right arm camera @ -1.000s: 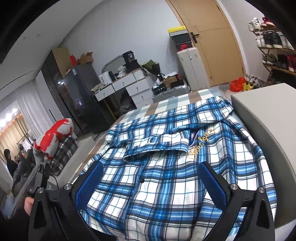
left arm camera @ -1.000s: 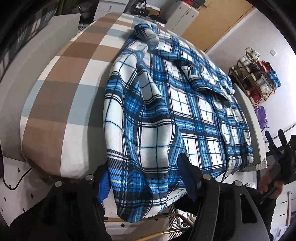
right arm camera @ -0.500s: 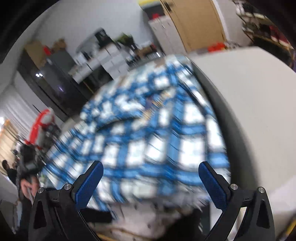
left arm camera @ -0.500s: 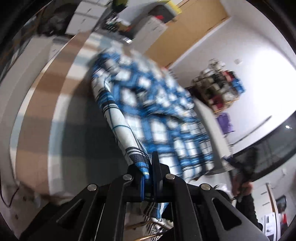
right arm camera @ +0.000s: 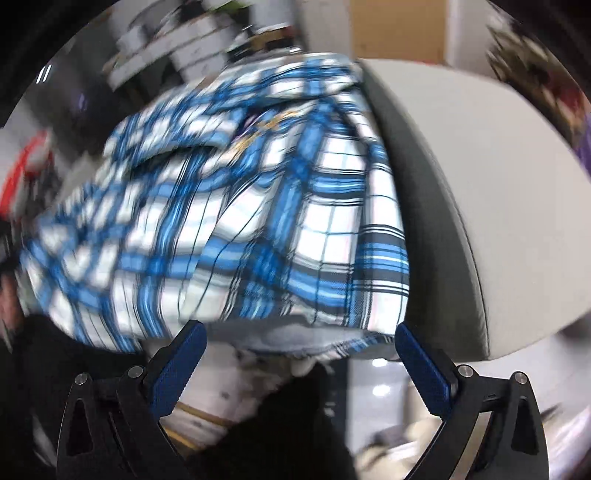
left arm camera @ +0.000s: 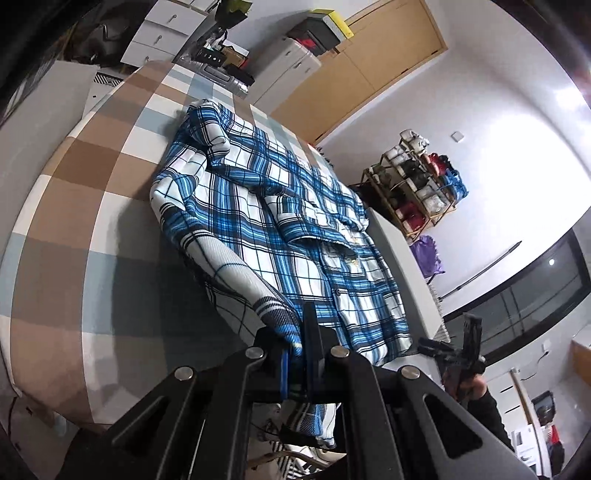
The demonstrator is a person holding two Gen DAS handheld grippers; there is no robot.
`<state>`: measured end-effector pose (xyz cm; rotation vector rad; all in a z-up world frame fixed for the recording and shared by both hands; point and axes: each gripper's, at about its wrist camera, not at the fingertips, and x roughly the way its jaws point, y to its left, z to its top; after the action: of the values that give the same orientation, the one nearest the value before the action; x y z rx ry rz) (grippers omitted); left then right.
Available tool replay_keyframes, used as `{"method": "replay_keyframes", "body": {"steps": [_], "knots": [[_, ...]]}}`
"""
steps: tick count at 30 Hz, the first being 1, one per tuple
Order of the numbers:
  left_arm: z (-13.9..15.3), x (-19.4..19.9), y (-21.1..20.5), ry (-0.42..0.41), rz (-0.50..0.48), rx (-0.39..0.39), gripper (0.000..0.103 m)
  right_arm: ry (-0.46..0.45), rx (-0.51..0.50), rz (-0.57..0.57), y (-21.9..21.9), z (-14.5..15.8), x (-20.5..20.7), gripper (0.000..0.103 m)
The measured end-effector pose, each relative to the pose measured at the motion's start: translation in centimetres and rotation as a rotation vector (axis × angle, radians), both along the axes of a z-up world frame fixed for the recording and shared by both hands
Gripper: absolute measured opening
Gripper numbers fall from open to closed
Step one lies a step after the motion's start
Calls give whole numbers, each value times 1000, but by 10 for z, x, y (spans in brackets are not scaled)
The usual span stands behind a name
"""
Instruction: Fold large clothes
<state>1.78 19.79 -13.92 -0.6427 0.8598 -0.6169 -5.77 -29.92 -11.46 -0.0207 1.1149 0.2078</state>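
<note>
A large blue-and-white plaid shirt (left arm camera: 280,221) lies spread on a bed with a brown, white and pale-blue checked cover (left arm camera: 92,206). My left gripper (left arm camera: 297,339) is shut on the shirt's near hem corner and lifts it off the bed edge. My right gripper (right arm camera: 299,354) is open and empty, its blue pads (right arm camera: 181,365) just below the shirt's other hem corner (right arm camera: 332,288), which hangs over the bed edge. The right gripper also shows in the left wrist view (left arm camera: 458,354). The right wrist view is blurred.
A grey padded bed side (right arm camera: 461,184) runs along the shirt's right edge. A shoe rack (left arm camera: 417,184) stands by the far wall, next to a wooden door (left arm camera: 369,62). White drawers (left arm camera: 166,33) and boxes stand beyond the bed's far end.
My left gripper has closed on the shirt's hem corner and raised it. My right gripper has dropped and swung down toward the hem on the right side, staying open.
</note>
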Motion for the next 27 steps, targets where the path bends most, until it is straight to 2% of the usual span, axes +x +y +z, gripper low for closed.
{"method": "replay_keyframes", "body": {"steps": [5, 7, 9, 10, 11, 12, 13, 17, 19, 23, 26, 27], "knots": [[1, 1, -5, 3, -16, -4, 1, -13, -215, 104, 33, -10, 12, 102], [1, -1, -7, -2, -15, 20, 1, -27, -309, 116, 42, -14, 21, 94], [-1, -1, -6, 2, -16, 32, 1, -53, -395, 138, 53, -17, 28, 74], [-2, -1, -5, 5, -16, 32, 1, -55, -416, 144, 56, -17, 30, 67], [-2, -1, -5, 6, -16, 30, 1, -55, -423, 140, 57, -17, 30, 47], [-3, -1, -4, 7, -17, 26, 1, -57, -422, 134, 56, -17, 30, 18], [-3, -1, -5, 7, -19, 25, 1, -61, -430, 131, 55, -15, 27, 3], [-4, 0, -8, 6, -29, 38, 1, -104, -464, 175, 56, -4, 7, 2], [-4, -1, -9, 5, -33, 40, 1, -113, -568, 228, 61, -5, -4, 1], [-4, 0, -8, 7, -28, 40, 1, -10, -620, 322, 67, -27, -10, 1], [-5, 1, -7, 12, -27, 37, 1, 80, -608, 383, 71, -40, -13, 3], [-5, 1, -7, 12, -28, 38, 1, 87, -597, 386, 70, -40, -11, 9]]}}
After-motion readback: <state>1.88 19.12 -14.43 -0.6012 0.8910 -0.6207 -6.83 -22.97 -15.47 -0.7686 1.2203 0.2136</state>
